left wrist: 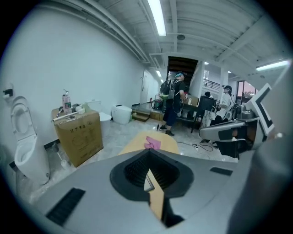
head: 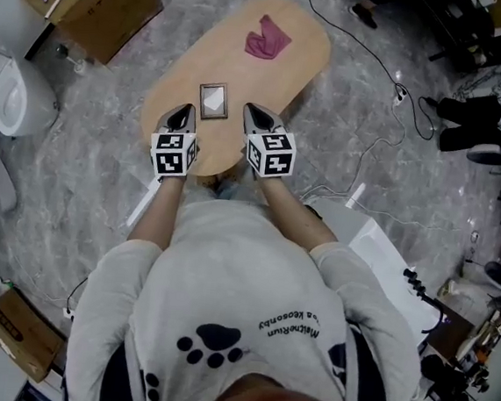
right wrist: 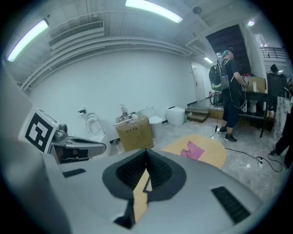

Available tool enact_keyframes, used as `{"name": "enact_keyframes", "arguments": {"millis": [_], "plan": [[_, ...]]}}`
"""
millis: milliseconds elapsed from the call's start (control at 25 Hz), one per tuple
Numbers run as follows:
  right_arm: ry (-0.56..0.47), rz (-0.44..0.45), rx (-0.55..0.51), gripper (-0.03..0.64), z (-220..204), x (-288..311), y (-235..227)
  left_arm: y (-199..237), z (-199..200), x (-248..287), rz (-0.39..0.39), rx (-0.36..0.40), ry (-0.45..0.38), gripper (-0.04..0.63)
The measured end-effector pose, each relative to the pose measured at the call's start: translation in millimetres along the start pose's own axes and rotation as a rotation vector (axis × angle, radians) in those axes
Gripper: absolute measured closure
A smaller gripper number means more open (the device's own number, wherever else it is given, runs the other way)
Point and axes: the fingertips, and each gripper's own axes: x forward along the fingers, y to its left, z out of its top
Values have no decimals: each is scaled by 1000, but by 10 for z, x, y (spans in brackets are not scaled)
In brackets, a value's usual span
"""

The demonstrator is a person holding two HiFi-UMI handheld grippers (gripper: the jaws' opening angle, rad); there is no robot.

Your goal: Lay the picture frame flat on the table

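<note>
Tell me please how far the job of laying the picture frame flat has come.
Done: unclear; the picture frame sits on the table, but I cannot tell whether it stands or lies flat. In hand: nothing; the left gripper and right gripper are shut, empty, short of it. Left: if standing, lay it down.

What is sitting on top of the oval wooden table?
A picture frame and, farther off, a pink cloth on the table. The left hand-held gripper and right hand-held gripper cover its near edge; nothing beneath them shows.
</note>
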Motion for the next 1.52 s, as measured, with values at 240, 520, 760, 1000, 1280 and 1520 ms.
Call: {"name": "enact_keyframes", "arguments": {"millis": [240,520,760,1000,1280,1520], "plan": [[-150,11,-29,606,522,-341,228,-179,580,-340,-4,48,-155,586],[-326,3,-127,606,1268,-736,414,-346,1261,-818,8,76,-328,586],[-423,20,-155,606,1644,-1047,504,-508,1661,-1153,12,78,-435,586],[-462,23,-206,605,1813,-1327,586,-659,1816,-1354,14,124,-474,586],[-434,69,-209,606,1677,-1352,638,-814,1709,-1383,-3,107,-481,586],[-414,96,-197,606,1567,-1292,620,-896,1693,-1347,-14,121,-505,586]]}}
